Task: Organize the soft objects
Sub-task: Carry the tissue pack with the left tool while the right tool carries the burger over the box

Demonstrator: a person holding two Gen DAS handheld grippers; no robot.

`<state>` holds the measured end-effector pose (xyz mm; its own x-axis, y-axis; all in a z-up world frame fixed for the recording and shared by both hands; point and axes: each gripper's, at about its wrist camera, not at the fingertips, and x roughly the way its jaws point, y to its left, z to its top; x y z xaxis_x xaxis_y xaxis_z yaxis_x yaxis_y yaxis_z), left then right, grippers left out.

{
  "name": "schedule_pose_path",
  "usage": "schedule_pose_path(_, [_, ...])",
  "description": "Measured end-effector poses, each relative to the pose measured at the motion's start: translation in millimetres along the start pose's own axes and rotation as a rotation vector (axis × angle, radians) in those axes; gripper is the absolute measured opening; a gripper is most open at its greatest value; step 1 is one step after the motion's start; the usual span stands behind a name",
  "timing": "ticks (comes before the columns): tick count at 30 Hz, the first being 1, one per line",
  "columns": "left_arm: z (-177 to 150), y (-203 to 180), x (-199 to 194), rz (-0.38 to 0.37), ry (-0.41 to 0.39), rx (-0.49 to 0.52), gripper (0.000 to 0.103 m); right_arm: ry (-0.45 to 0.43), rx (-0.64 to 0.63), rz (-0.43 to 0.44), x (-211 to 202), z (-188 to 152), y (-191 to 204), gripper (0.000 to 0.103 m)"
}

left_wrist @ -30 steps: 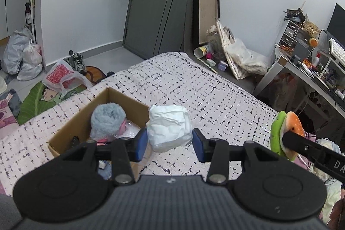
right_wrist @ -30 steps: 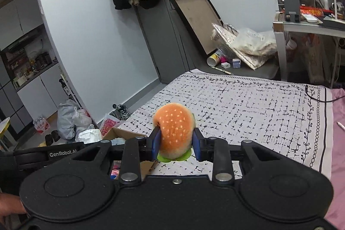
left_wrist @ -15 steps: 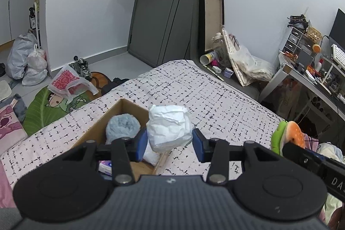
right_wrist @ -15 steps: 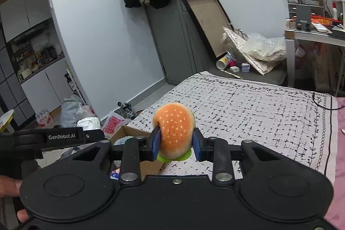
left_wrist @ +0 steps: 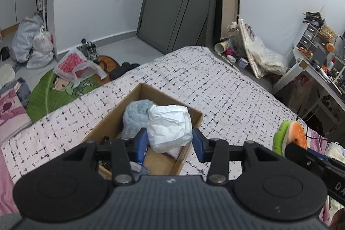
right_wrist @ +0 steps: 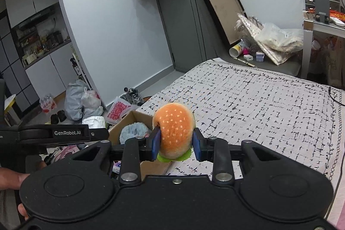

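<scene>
Gripping a crumpled white bundle [left_wrist: 169, 127], the left tool [left_wrist: 170, 142] has both blue pads pressed on the bundle's sides & hangs over an open cardboard box [left_wrist: 151, 92] that sits on the bed [left_wrist: 226, 96], which has a white cover w/ black grid marks. Bundle looks like wrinkled paper or plastic wrap; can't tell which. Just left of it, inside the box, is a fluffy grey-blue ball [left_wrist: 134, 114], touching or nearly touching the bundle from this angle. More small stuff lies low in the box near the left pad, too hidden to name. Right tool [right_wrist: 175, 142] is clamped on a plush burger [right_wrist: 173, 132]: orange bun w/ pale seed dots up top, green lettuce frill poking out below the pads. In the right wrist view the burger hangs above the bed, just right of the box's near corner, w/ the grey-blue ball showing past the left pad. From the left wrist view the same burger appears at the far right edge, well apart from the box. A hand shows at the lower left of the right wrist view, under the left tool's arm. Floor past the bed: plastic bags, a green leaf-shaped mat [left_wrist: 56, 89], shoes. Dark door behind.
</scene>
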<state>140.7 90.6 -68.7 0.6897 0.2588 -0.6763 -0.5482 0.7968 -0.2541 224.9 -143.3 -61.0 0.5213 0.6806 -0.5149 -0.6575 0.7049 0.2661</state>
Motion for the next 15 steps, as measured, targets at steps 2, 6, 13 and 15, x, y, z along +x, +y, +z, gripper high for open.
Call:
schedule_pose_path(2, [-1, 4, 8, -0.006, 0.020, -0.009, 0.044, 0.009, -0.005, -0.003, 4, 0, 3, 0.031])
schedule_pose_path(6, [-4, 14, 21, -0.014, 0.054, -0.016, 0.044, 0.030, -0.011, -0.009, 13, -1, 8, 0.031])
schedule_pose_path(13, [-9, 27, 44, -0.030, 0.121, -0.050, 0.044, 0.080, -0.011, 0.002, 31, -5, 16, 0.031])
schedule_pose_path(15, [-10, 30, 51, -0.069, 0.147, -0.050, 0.047, 0.089, -0.015, 0.004, 36, -5, 20, 0.031])
